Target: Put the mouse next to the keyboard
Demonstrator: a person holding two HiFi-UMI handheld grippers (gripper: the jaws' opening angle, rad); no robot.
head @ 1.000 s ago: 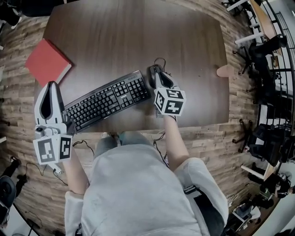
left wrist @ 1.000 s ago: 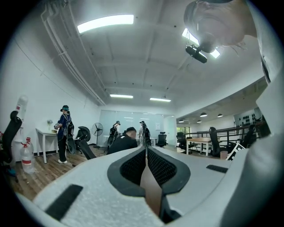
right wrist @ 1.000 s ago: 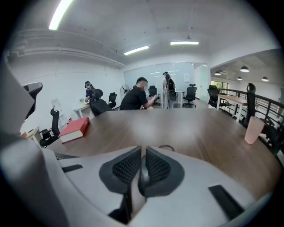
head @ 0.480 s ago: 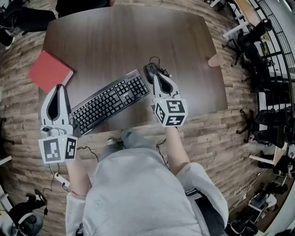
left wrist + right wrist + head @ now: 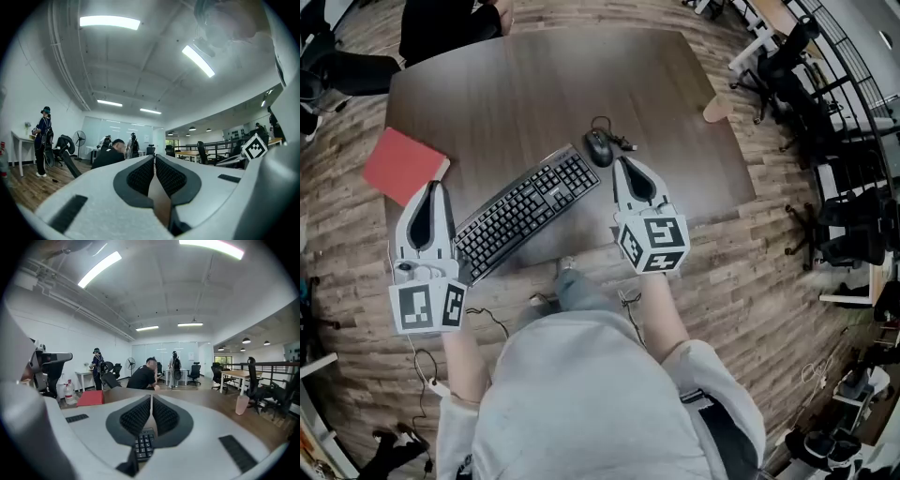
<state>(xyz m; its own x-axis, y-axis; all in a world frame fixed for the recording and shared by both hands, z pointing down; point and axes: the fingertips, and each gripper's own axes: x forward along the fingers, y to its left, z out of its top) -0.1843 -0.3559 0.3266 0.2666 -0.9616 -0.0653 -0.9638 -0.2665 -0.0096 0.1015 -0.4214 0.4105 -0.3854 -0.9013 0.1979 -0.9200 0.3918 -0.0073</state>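
A black wired mouse [image 5: 599,147] lies on the dark wooden table [image 5: 534,84], just off the right end of the black keyboard [image 5: 526,211]. My right gripper [image 5: 627,165] hovers a little nearer than the mouse, shut and empty, its tip a short way from the mouse. Through its jaws the right gripper view shows a patch of keyboard [image 5: 144,445] keys. My left gripper [image 5: 434,188] is raised at the table's near left edge beside the keyboard's left end, shut on nothing. In the left gripper view the left gripper [image 5: 155,161] points level across the room.
A red book [image 5: 403,164] lies at the table's left edge, also in the right gripper view as a red book [image 5: 91,398]. The mouse cable [image 5: 615,131] loops beyond the mouse. A person sits at the table's far side [image 5: 146,375]. Office chairs [image 5: 787,56] stand to the right.
The right gripper shut, let go of the mouse and drew back towards me. The mouse stays beside the keyboard. Both grippers rose and the head view pulled back.
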